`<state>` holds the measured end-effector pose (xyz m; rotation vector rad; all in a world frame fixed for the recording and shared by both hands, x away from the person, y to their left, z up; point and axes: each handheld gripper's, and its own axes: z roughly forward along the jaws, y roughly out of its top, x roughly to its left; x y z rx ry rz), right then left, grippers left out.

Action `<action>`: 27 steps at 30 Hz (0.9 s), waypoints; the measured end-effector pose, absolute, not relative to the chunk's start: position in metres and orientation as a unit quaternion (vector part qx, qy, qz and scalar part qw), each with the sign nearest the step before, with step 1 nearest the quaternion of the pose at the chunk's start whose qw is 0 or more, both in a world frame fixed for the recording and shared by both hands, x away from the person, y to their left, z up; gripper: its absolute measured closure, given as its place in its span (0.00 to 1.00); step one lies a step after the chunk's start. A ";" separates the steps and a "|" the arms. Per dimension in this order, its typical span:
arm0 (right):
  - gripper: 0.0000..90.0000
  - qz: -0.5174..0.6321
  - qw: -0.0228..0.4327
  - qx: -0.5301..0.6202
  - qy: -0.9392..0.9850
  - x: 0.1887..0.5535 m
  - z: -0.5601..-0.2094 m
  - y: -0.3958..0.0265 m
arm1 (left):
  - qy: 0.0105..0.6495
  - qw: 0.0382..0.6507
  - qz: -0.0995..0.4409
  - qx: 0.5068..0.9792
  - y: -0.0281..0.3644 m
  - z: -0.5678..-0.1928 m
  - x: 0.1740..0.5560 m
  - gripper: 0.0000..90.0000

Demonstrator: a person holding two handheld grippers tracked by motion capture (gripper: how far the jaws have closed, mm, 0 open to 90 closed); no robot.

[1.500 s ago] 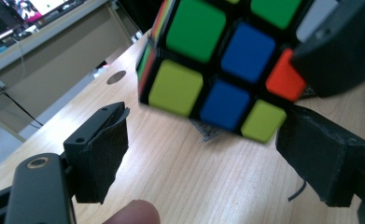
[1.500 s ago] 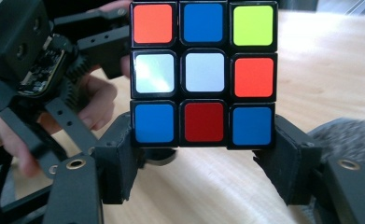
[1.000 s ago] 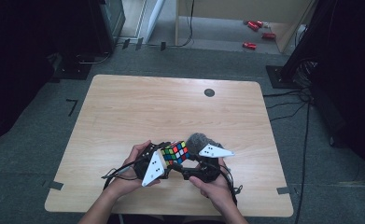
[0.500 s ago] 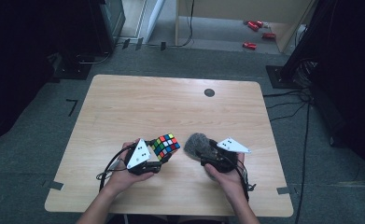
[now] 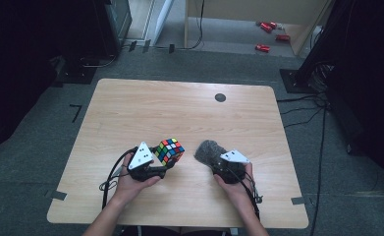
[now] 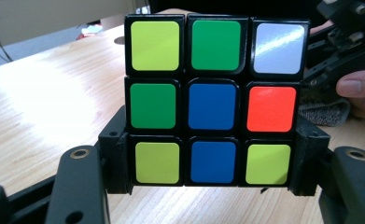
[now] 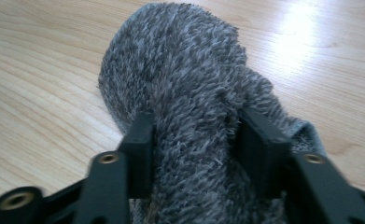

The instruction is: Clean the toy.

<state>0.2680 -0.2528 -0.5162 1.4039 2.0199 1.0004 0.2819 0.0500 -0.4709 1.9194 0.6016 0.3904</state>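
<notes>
A scrambled Rubik's cube (image 5: 169, 150) is raised a little above the wooden table (image 5: 179, 108), and my left gripper (image 5: 166, 160) is shut on it. In the left gripper view the cube (image 6: 213, 102) sits between the two pads (image 6: 117, 158), its lower row clamped. To the right, a grey fuzzy cloth (image 5: 208, 149) lies bunched on the table. My right gripper (image 5: 214, 160) has just been closing on the cloth. In the right gripper view its fingers (image 7: 140, 149) press into the grey pile (image 7: 180, 70) from both sides.
A small black round mark (image 5: 220, 97) sits near the table's far edge. Cables trail from both grippers toward the front edge (image 5: 179, 225). Red objects (image 5: 263, 47) lie on the floor beyond the table. In the left gripper view, the other hand (image 6: 357, 88) is at the right.
The two hands have drawn apart. The left gripper carried the cube leftward. The right gripper moved right and down, and now sits low on the table with the grey cloth.
</notes>
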 end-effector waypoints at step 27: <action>0.83 0.582 0.151 0.435 0.670 0.225 -0.442 -0.232 | 0.176 0.504 0.145 0.833 0.009 -0.464 0.259 0.39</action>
